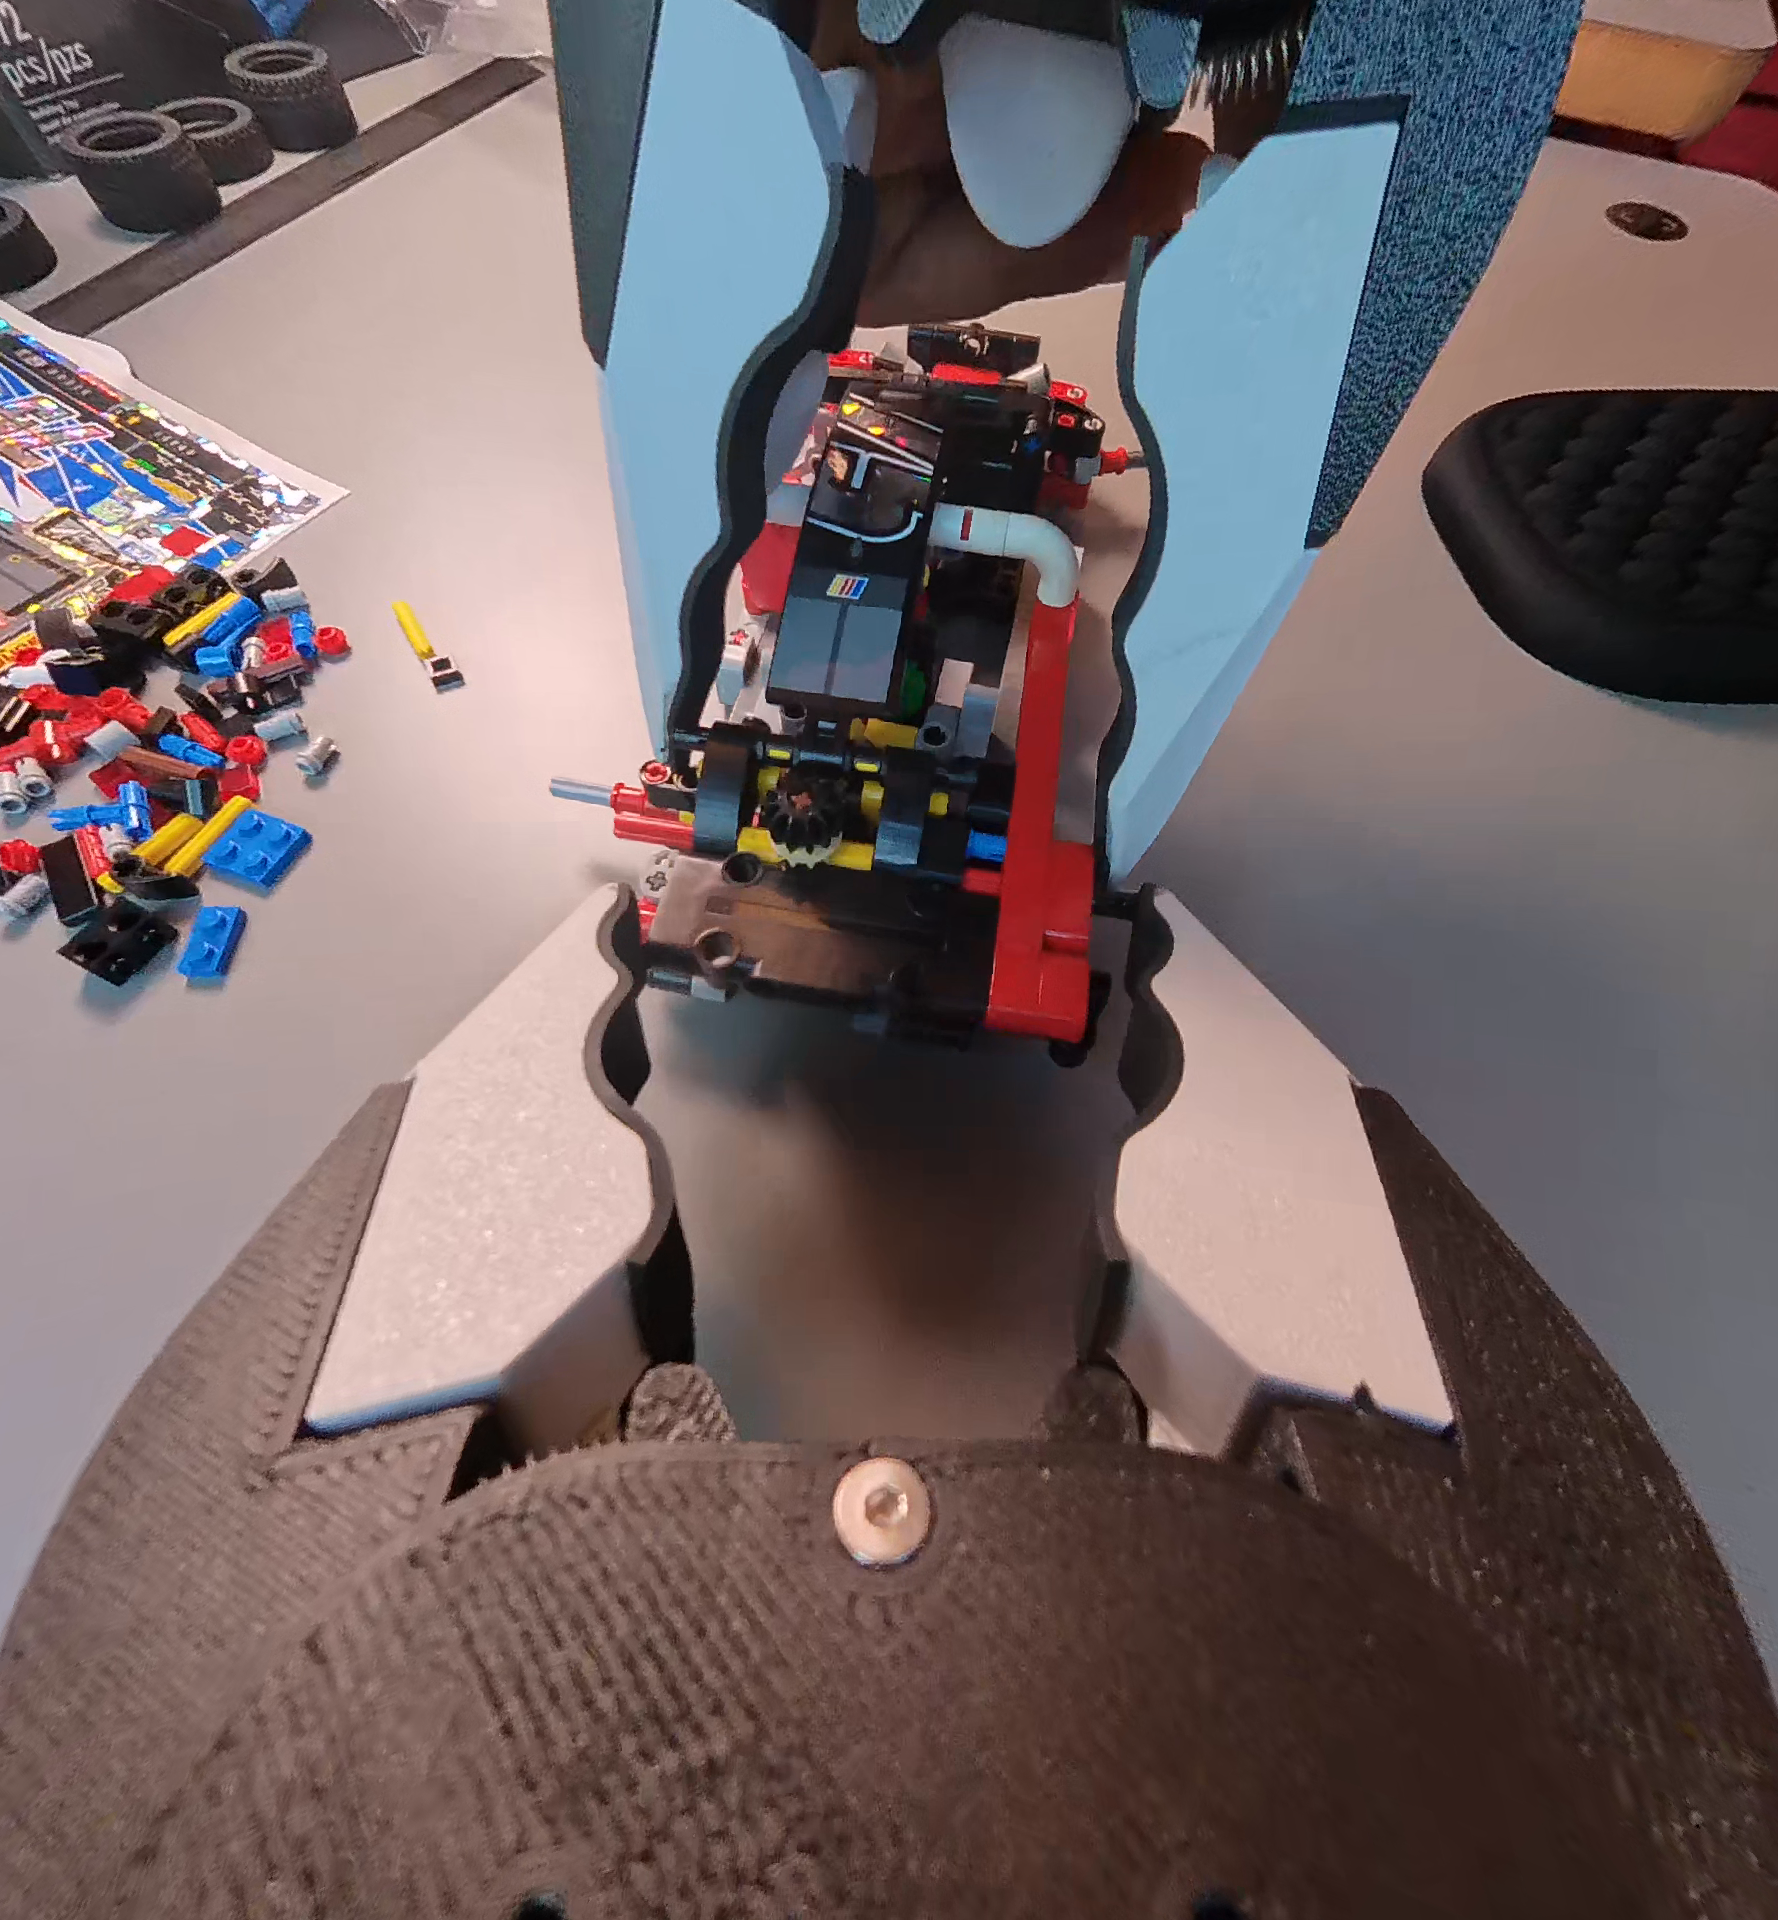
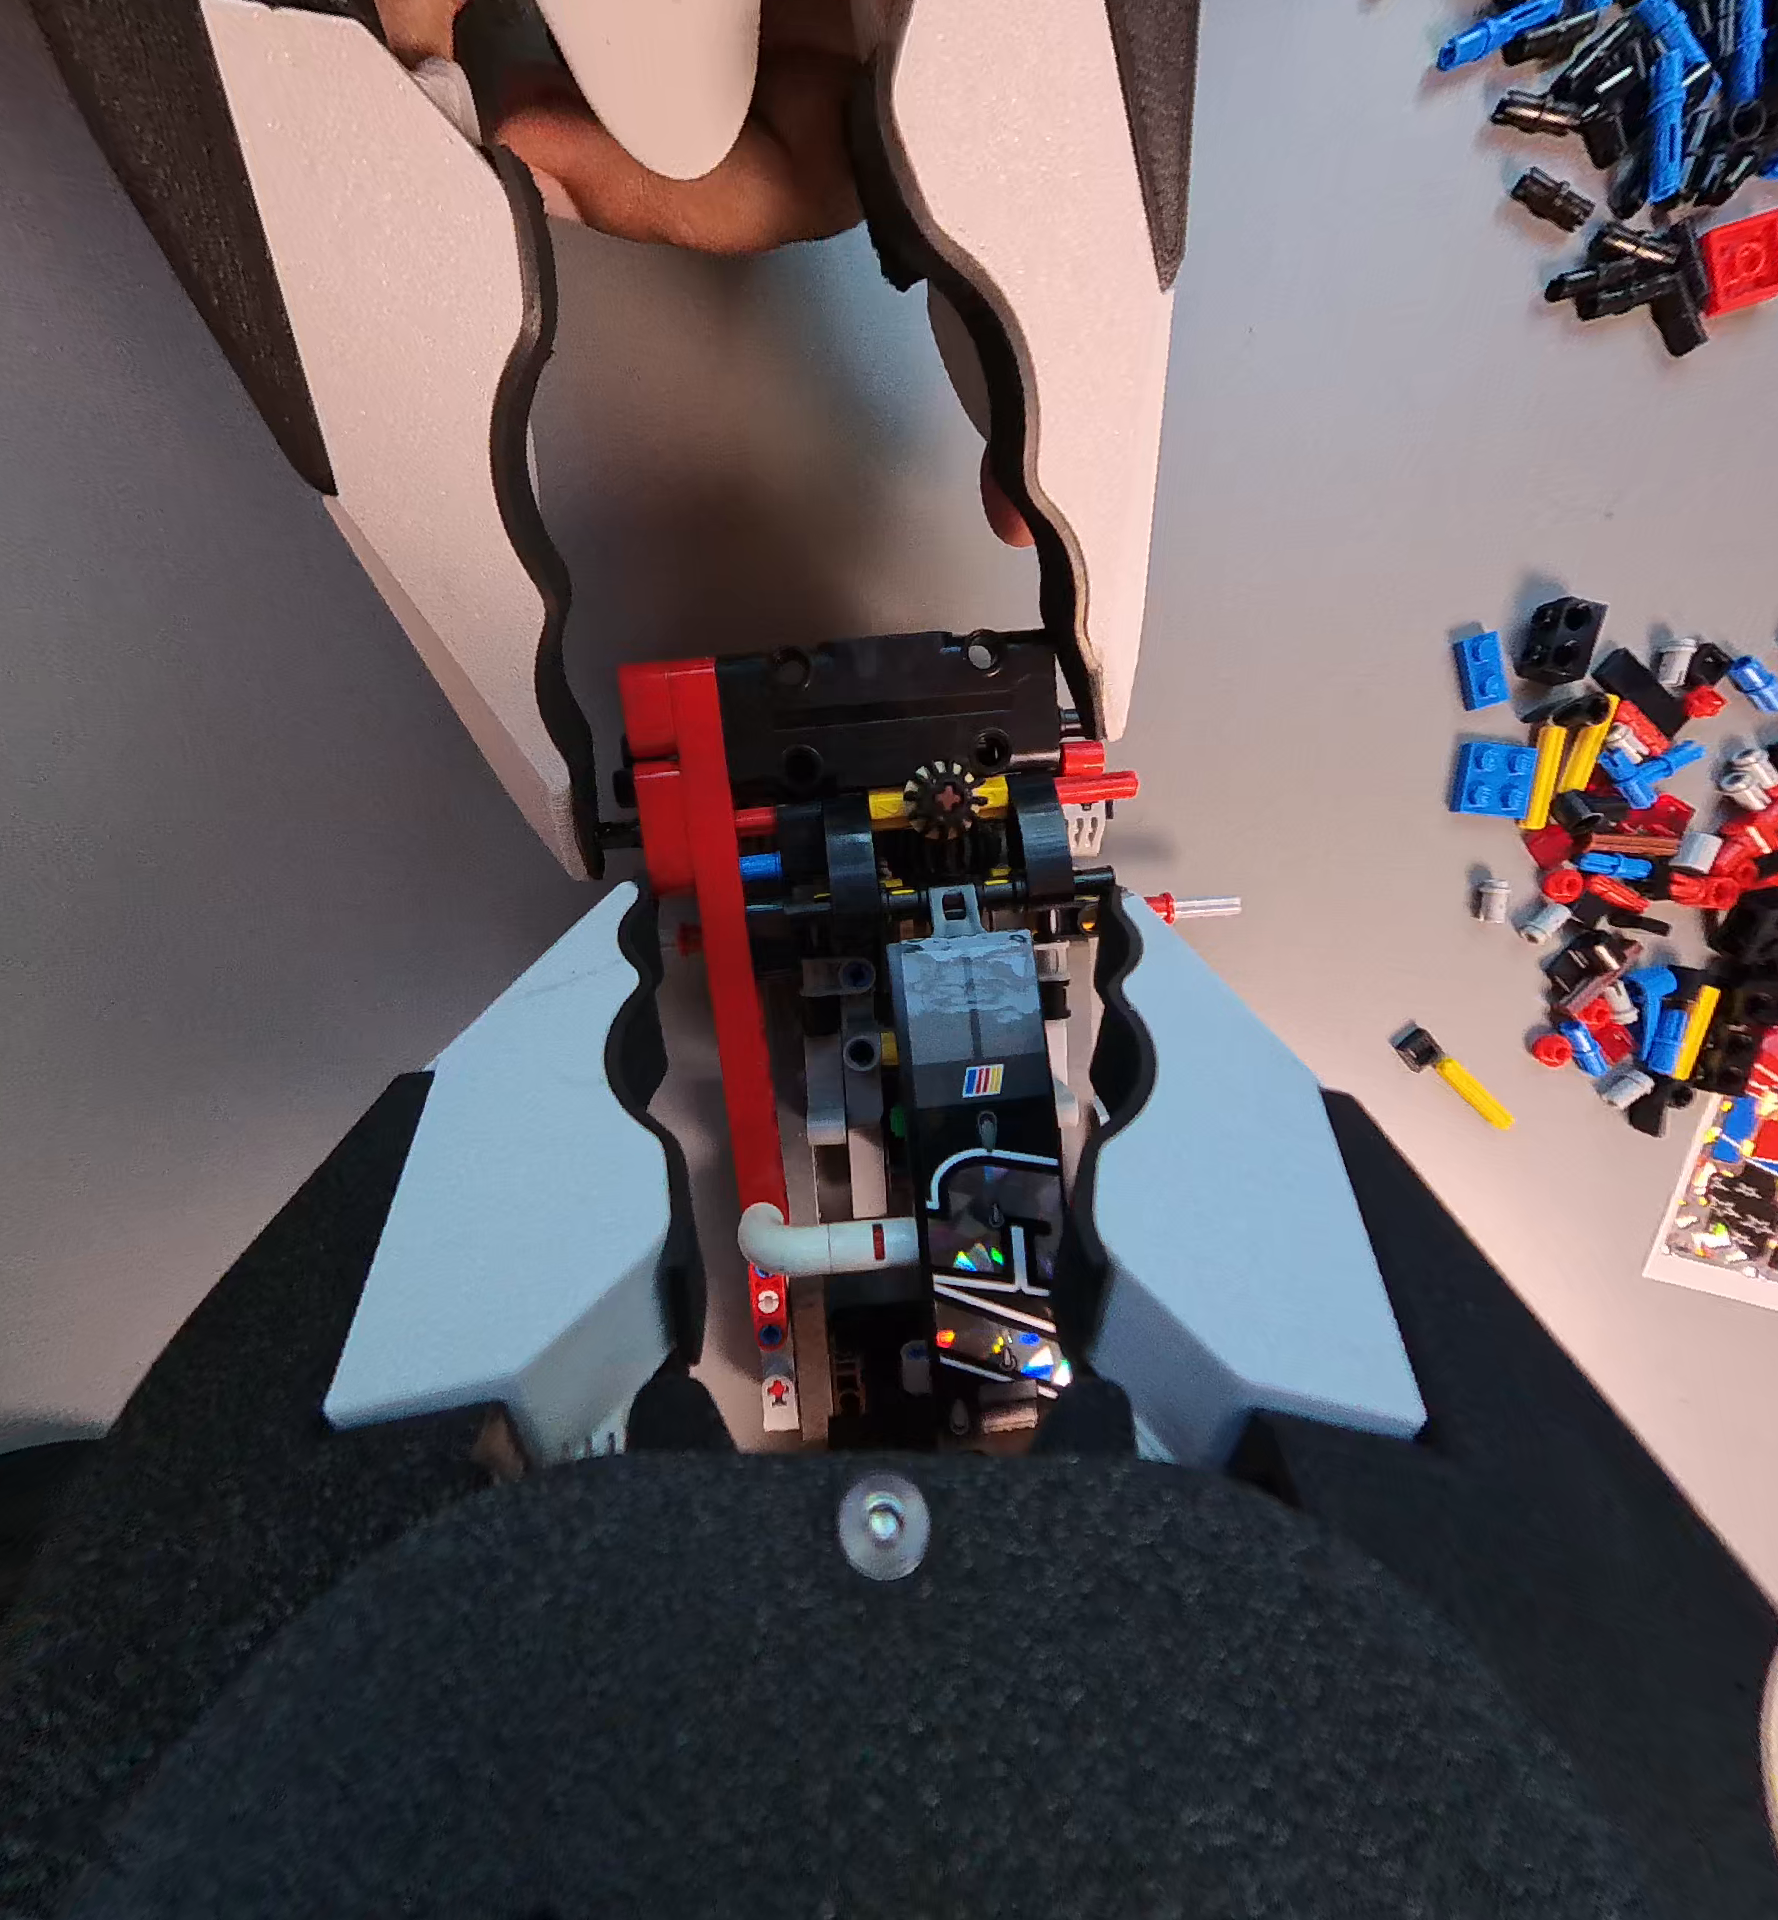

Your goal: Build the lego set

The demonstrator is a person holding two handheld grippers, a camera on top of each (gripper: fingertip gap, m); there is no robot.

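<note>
Left wrist view, left to right. Tyres (image 1: pixel 152 145) stand at the far left edge of the grey table (image 1: pixel 449 1039), beside a dark box (image 1: pixel 64 62). Nearer lies a holographic sticker sheet (image 1: pixel 64 468), its near edge touching a pile of loose bricks (image 1: pixel 126 748) in red, blue, yellow and black. A yellow pin (image 1: pixel 426 644) lies apart from the pile, between it and the model. At centre, the partly built car (image 1: pixel 864 748), black with a red side beam and a white curved pipe, sits on the table between both grippers. The left gripper (image 1: pixel 880 987) stands narrow about the car's near end, its pads against the black base and the red beam. The right gripper (image 1: pixel 926 499) reaches in from the far side and closes on the car's far half. A black padded armrest (image 1: pixel 1643 540) shows at the right.

Right wrist view, left to right. The table (image 2: pixel 137 727) is bare at the left. The right gripper (image 2: pixel 880 1039) grips the car (image 2: pixel 864 987) along its sides; the left gripper (image 2: pixel 833 790) meets it from beyond, holding the end with the gear. At right lie the bricks (image 2: pixel 1674 894), the pin (image 2: pixel 1456 1075), the sheet (image 2: pixel 1768 1216) and, farther off, a heap of blue and black connectors (image 2: pixel 1674 135).
</note>
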